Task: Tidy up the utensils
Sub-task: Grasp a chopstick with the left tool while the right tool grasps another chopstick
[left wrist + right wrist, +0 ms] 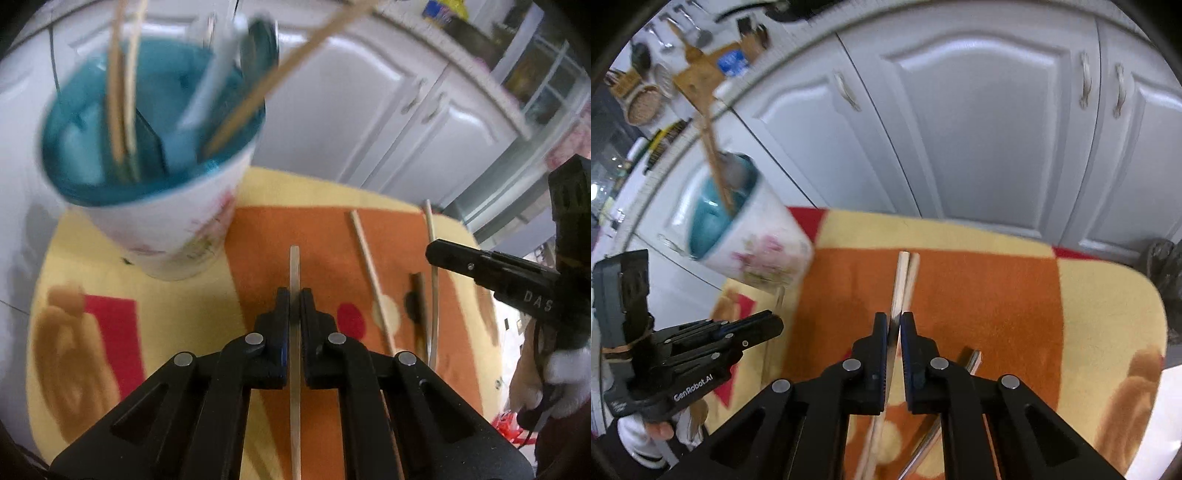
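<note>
Both tools are built of black plastic linkages joined by round silver pins. Blue pads line the right tool (894,325). The left tool (294,299) is marked "GenRobot.AI" in white lettering, and a white glove (565,373) is worn.

Place: a home kitchen.
Cabinets: white doors with raised arched panels (979,122) and curved metal handles (1084,79) run along behind the table.
Wall: in the right wrist view's upper left, ladles, a wooden cutting board (698,74) and woven baskets (644,103) hang or stand, blurred.
Table: a cloth of yellow, orange and red patches (325,236) covers the top, its far edge close to the cabinet doors.
Utensil holder: a flowered white cup with a teal inside (166,229) stands near the cloth's far left corner, holding chopsticks and spoons.
Window: glazed panes (546,85) at the left wrist view's upper right.
</note>
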Motion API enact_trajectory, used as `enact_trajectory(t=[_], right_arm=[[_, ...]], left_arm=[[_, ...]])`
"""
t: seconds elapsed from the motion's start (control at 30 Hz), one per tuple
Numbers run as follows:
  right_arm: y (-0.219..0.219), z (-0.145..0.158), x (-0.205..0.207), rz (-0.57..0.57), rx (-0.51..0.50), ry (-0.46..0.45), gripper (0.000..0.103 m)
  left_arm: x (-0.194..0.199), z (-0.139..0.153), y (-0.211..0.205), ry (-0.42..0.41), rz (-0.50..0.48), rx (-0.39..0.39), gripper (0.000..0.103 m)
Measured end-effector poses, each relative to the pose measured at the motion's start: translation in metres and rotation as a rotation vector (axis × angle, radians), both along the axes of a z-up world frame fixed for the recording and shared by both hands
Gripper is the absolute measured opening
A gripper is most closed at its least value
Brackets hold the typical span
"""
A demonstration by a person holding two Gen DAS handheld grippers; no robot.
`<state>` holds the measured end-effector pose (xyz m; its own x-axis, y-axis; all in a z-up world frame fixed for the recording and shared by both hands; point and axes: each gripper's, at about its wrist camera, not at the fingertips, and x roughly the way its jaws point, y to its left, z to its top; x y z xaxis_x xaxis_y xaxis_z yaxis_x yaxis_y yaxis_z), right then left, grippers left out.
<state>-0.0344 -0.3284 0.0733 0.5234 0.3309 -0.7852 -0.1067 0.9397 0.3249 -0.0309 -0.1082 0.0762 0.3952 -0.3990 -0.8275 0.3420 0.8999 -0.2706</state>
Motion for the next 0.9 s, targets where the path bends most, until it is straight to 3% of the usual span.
enact_trajectory(t=[0.27,0.4,0.57,0.63,0.73,0.9], right_arm=[[0.026,0.049,-0.042,0.058,0.011,-0.121,0.006],[0.029,0.064,-0.060,0.088,-0.014,-0.159,0.006],[0.033,0.042,-0.049,0.064,-0.102,-0.094,0.007],[0.031,0.026,-0.040,0.042,-0.142,-0.060,0.021],[0.025,-0.006,-0.021,0.020,-0.112,0.028,0.022],[0.036,-0.032,0.013,0.022,-0.135,0.063,0.022]], left_arm=[[-0.038,0.057,0.034,-0.101,0.008,-0.114,0.004],[-0.051,0.070,0.039,-0.135,0.003,-0.114,0.004],[-0.058,0.070,0.050,-0.135,0.032,-0.117,0.004],[-0.060,0.071,0.053,-0.136,0.036,-0.124,0.004],[-0.061,0.071,0.053,-0.142,0.036,-0.122,0.004],[-0.058,0.069,0.055,-0.130,0.038,-0.126,0.004]])
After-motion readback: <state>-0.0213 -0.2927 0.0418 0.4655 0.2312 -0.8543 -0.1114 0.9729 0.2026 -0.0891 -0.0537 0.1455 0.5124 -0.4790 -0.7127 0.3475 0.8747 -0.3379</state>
